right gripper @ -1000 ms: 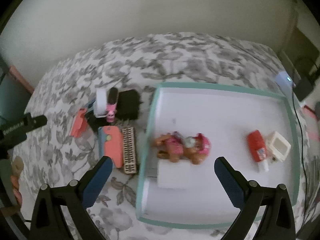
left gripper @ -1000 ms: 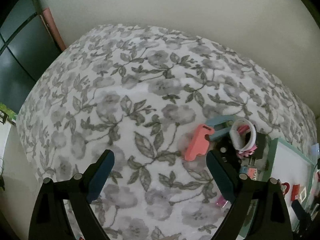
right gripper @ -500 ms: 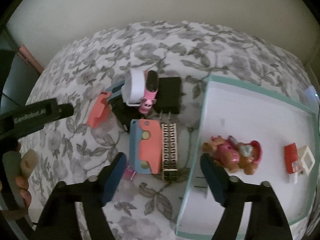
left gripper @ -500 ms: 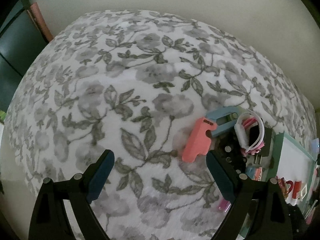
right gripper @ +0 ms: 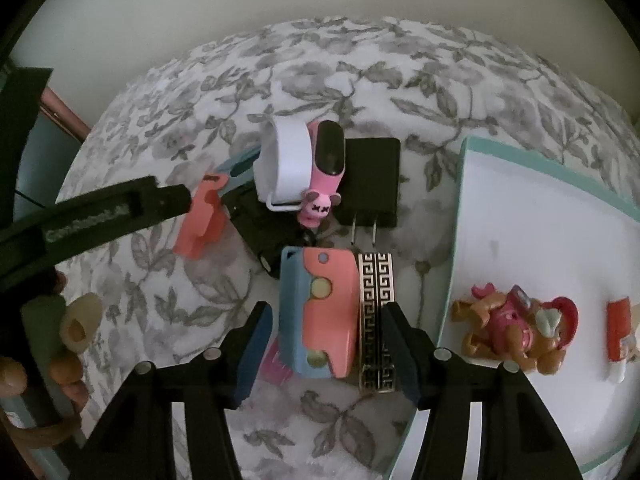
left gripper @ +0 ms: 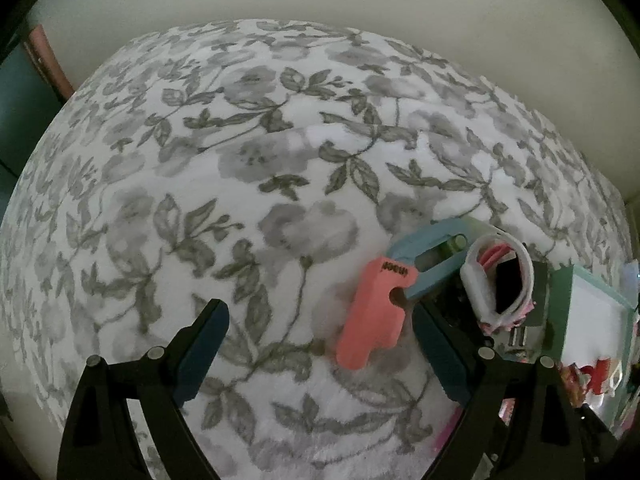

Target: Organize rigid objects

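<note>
On the floral bedspread lies a cluster of small items. My right gripper (right gripper: pixel 328 350) points down over a blue-and-salmon case (right gripper: pixel 320 312) and a gold-and-black patterned bar (right gripper: pixel 376 320). Both lie between its closing jaws, and a gap still shows at the case's left side. My left gripper (left gripper: pixel 320 344) is open just above the cloth, and a salmon plastic piece (left gripper: pixel 376 312) lies near its right finger (left gripper: pixel 436 356). In the right wrist view that piece (right gripper: pixel 200 216) lies beside the left gripper's finger (right gripper: pixel 160 200).
Behind the case lie a white band (right gripper: pixel 284 160), a pink watch (right gripper: pixel 328 160), a black plug adapter (right gripper: pixel 372 176) and a blue piece (left gripper: pixel 432 256). A teal-rimmed white tray (right gripper: pixel 460 200) at the right holds a toy pup (right gripper: pixel 516 328) and a red-and-white item (right gripper: pixel 618 332). A wall stands beyond.
My right gripper has moved left from over the tray to over the case and bar, and its jaws have narrowed. My left gripper has sunk closer to the salmon piece, still open.
</note>
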`<state>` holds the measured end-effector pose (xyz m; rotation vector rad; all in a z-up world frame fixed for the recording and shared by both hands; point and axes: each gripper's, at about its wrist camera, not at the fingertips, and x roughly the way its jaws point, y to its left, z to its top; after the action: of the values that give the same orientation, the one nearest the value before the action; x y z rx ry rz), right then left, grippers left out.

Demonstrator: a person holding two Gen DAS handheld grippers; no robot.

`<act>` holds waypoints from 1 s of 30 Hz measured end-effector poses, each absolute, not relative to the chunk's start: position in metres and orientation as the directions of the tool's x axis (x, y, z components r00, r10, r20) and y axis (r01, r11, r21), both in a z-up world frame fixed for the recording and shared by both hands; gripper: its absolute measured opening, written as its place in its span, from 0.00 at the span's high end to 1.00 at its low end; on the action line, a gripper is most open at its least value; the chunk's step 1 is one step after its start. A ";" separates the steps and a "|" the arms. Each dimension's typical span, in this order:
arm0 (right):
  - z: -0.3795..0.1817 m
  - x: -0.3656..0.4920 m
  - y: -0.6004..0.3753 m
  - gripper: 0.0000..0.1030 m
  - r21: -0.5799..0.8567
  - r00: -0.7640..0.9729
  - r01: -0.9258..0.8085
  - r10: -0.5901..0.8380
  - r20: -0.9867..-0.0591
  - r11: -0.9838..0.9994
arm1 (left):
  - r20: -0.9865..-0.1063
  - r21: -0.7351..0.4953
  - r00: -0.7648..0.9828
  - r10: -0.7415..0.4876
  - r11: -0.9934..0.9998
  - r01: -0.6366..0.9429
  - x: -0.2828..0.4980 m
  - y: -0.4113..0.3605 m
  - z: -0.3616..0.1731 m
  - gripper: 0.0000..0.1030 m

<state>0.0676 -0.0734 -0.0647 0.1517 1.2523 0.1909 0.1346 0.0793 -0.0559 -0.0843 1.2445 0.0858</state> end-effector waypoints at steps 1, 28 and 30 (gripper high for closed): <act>-0.065 0.069 -0.073 0.42 0.217 0.302 -0.061 0.225 -0.926 0.974 | -0.948 -0.014 0.318 0.021 0.994 -0.105 0.136 0.078 -0.058 0.10; -0.075 0.067 -0.058 0.50 0.292 0.246 -0.122 0.314 -0.917 0.949 | -0.947 -0.001 0.322 -0.010 1.000 0.027 0.139 0.052 -0.066 0.50; -0.079 0.067 -0.058 0.50 0.277 0.242 -0.113 0.297 -0.924 0.954 | -0.946 0.007 0.325 -0.004 0.999 0.033 0.140 0.051 -0.067 0.50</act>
<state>0.0674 -0.0577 -0.0790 0.1653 1.2982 0.2819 0.1396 0.0513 -0.0667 0.0269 1.2401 -0.0245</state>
